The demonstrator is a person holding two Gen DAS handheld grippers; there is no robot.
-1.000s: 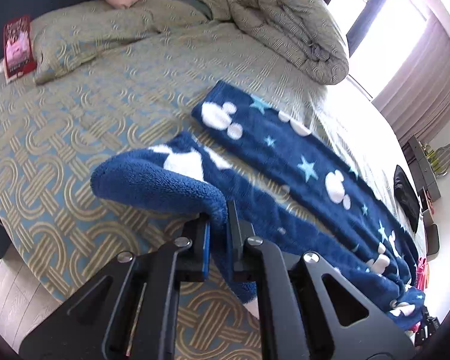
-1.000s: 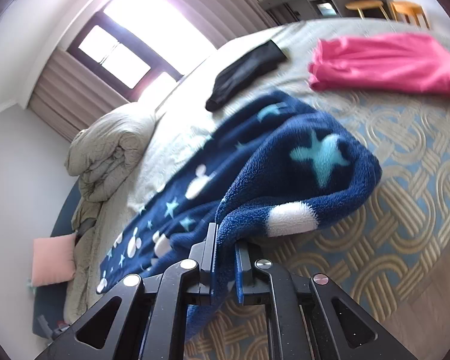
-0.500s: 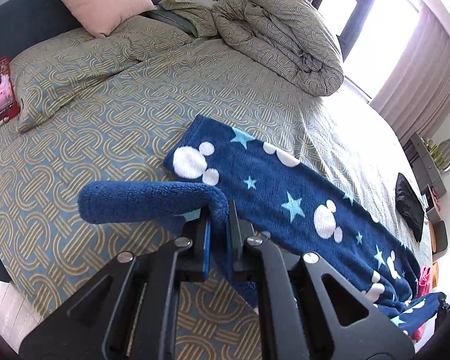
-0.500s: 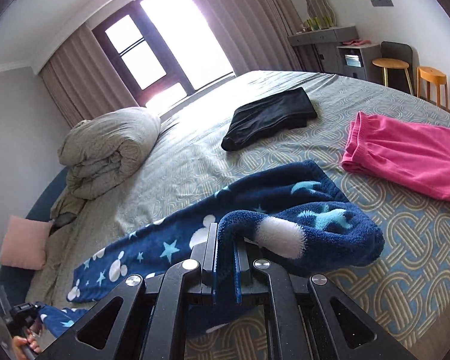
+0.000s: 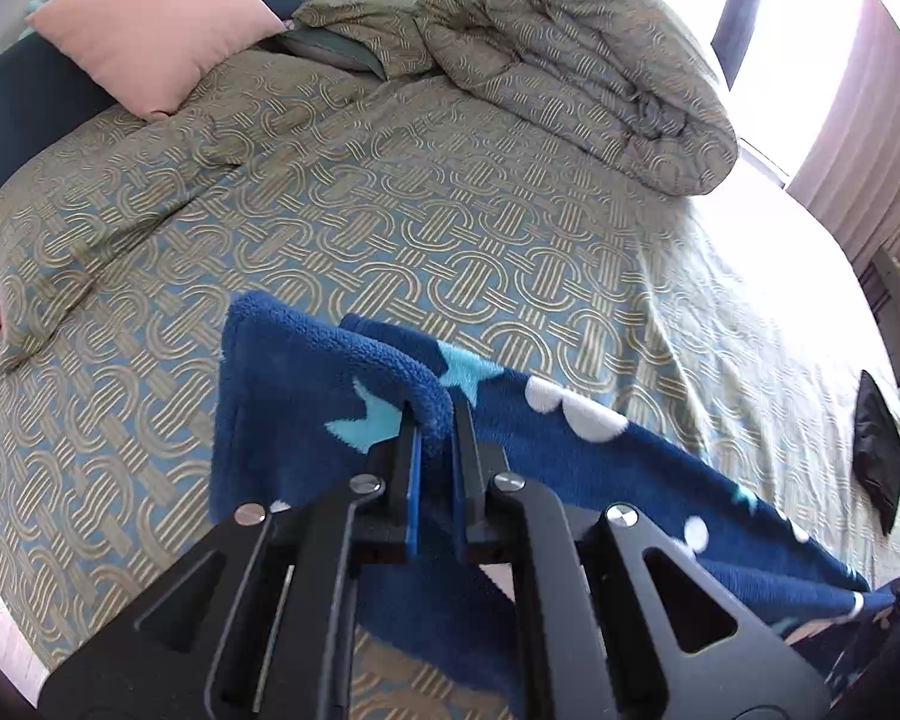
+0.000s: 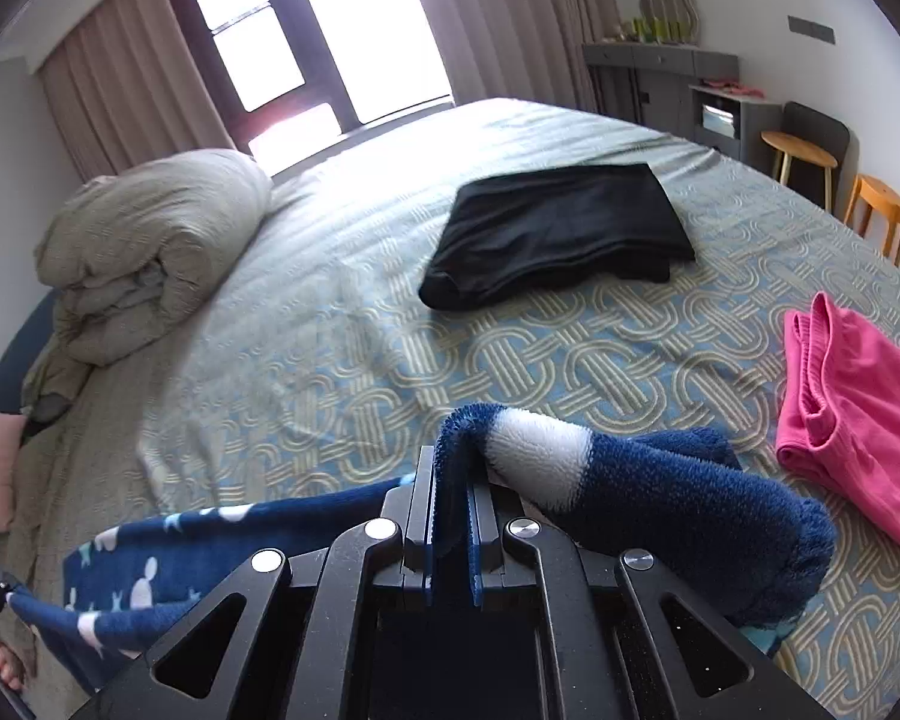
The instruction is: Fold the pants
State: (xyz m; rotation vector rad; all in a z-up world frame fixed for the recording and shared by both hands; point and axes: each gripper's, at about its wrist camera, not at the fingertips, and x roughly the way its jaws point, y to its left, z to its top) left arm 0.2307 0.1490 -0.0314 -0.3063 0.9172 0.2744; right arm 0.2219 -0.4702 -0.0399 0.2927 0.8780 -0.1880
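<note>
Both the left tongs (image 5: 433, 420) and right tongs (image 6: 450, 480) are clamped on the thick, soft navy star-printed fleece pants (image 5: 600, 468), which look limp and bulky, best gripped along the edges.

Pants (image 5: 600, 468): navy fleece, white and light-blue star prints. Stretched along bed's near edge, both ends lifted and draped, fabric bunched.
</note>
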